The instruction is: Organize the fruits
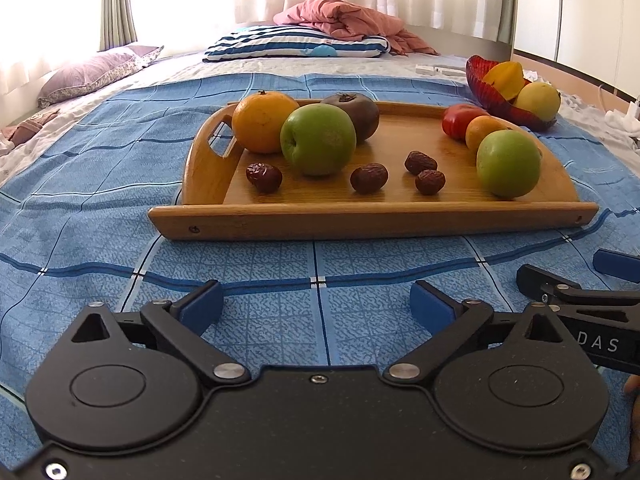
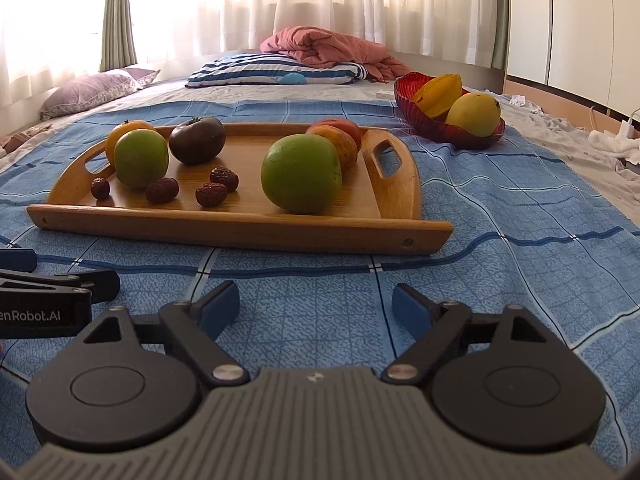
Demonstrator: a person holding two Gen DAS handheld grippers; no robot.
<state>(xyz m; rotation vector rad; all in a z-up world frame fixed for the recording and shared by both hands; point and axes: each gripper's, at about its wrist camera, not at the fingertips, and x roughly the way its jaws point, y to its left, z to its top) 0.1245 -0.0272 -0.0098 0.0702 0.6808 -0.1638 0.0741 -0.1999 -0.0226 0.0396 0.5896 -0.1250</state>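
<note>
A wooden tray [image 1: 360,220] [image 2: 224,228] lies on the blue bedspread and carries two green apples [image 1: 318,139] [image 1: 509,164] [image 2: 301,173] [image 2: 141,158], an orange [image 1: 262,122], a dark purple fruit [image 1: 356,114] [image 2: 197,139], a red fruit [image 1: 460,119], a small orange fruit [image 1: 482,130] and several dried red dates [image 1: 369,178] [image 2: 210,194]. A red bowl [image 1: 486,94] [image 2: 420,114] beyond the tray's right end holds yellow fruits. My left gripper [image 1: 316,306] and right gripper [image 2: 316,308] hover side by side over the bedspread in front of the tray, both open, nothing between the fingers.
The blue checked bedspread [image 1: 100,220] covers a bed. A striped pillow [image 1: 296,42], a pink blanket [image 1: 344,20] and a purple pillow [image 1: 96,70] lie at the far end under curtains. White clutter and cables [image 2: 612,140] sit at the right edge.
</note>
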